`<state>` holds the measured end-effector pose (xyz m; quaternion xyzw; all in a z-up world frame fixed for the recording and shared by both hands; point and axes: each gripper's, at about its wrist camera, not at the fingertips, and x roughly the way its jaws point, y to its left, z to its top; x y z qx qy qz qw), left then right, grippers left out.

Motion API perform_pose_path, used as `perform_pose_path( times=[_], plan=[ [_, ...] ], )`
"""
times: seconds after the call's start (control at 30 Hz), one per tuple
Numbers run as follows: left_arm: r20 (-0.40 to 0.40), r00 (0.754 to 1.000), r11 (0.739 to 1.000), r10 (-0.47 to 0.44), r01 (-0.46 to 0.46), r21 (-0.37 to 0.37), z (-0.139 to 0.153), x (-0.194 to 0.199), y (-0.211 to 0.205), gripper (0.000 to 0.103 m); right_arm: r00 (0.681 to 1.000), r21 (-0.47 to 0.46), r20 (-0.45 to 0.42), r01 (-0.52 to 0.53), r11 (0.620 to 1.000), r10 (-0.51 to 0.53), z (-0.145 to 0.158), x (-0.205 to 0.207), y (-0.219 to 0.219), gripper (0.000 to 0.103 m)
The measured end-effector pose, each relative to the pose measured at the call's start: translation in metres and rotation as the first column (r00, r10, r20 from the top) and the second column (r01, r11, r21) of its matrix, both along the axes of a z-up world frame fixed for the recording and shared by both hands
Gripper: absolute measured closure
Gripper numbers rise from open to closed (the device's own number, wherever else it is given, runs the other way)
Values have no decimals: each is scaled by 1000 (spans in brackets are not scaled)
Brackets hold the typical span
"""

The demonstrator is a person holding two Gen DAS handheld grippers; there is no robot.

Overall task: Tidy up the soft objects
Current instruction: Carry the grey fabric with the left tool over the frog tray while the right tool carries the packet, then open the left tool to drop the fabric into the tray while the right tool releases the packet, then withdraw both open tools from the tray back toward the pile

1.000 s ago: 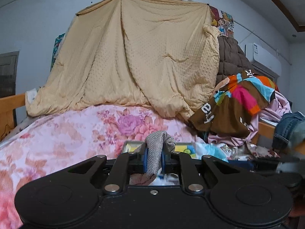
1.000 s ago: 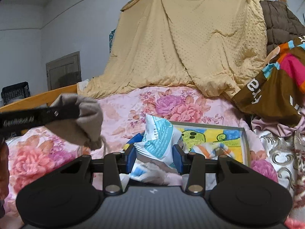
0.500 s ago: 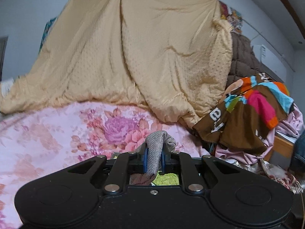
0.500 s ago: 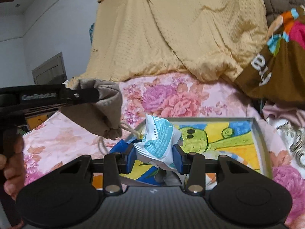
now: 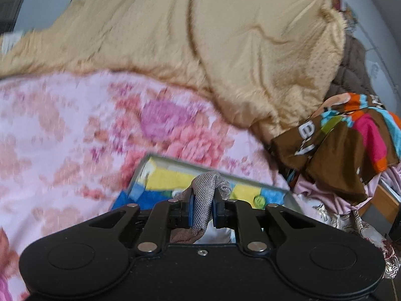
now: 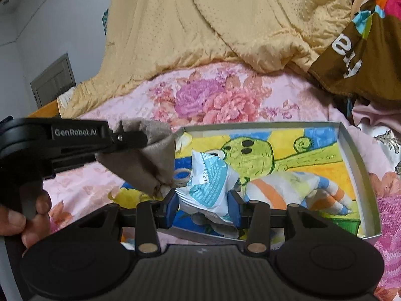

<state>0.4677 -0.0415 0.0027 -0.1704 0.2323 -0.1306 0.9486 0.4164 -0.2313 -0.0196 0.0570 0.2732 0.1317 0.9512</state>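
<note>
My left gripper (image 5: 202, 208) is shut on a grey-brown cloth pouch (image 5: 206, 195), which hangs over the left end of the tray in the right wrist view (image 6: 142, 160). My right gripper (image 6: 203, 207) is shut on a white and teal soft packet (image 6: 209, 183) and holds it over the tray. The grey tray (image 6: 351, 150) has a bright cartoon picture on its floor. A striped sock (image 6: 300, 190) lies in it. The tray also shows blurred in the left wrist view (image 5: 140, 173).
The tray rests on a pink floral bedspread (image 6: 225, 95). A yellow blanket (image 6: 213, 25) is draped behind it. A brown multicoloured garment (image 6: 363, 50) and other clothes (image 5: 338, 195) are piled at the right. A wooden bed rail (image 6: 47, 105) runs at the left.
Both grippers have moved forward and tilted down over the tray. The pouch in the left gripper now hangs over the tray's left end. The striped sock has come into view.
</note>
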Motion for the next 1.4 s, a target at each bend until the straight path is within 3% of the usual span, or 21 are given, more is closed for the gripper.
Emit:
perform_pose_path(
  times=[0.1,0.47,0.6,0.67,1.03,1.4],
  plan=[
    [-65,998,1000,6,-8,-16,-10,6,5,88,1000,-5,-16,-4,1000,3,-2,4,2,56],
    [-84,996,1000,6,-4,26,-4,7,0,74,999,-37,-46,8,999,-9,-7,12,5,49],
    [-99,994,999,38,-37,18,-1,7,0,42,999,-66,-38,26,997,-28,-6,10,4,40],
    [-95,994,999,48,-47,12,2,7,2,35,999,-66,-30,37,997,-39,-4,9,2,37],
    [-44,997,995,67,-63,81,21,-19,5,24,998,-51,23,66,997,-65,16,-8,-8,22],
    [52,997,989,59,-65,130,38,-90,7,11,988,-106,132,98,990,-83,53,-60,-18,14]
  ],
)
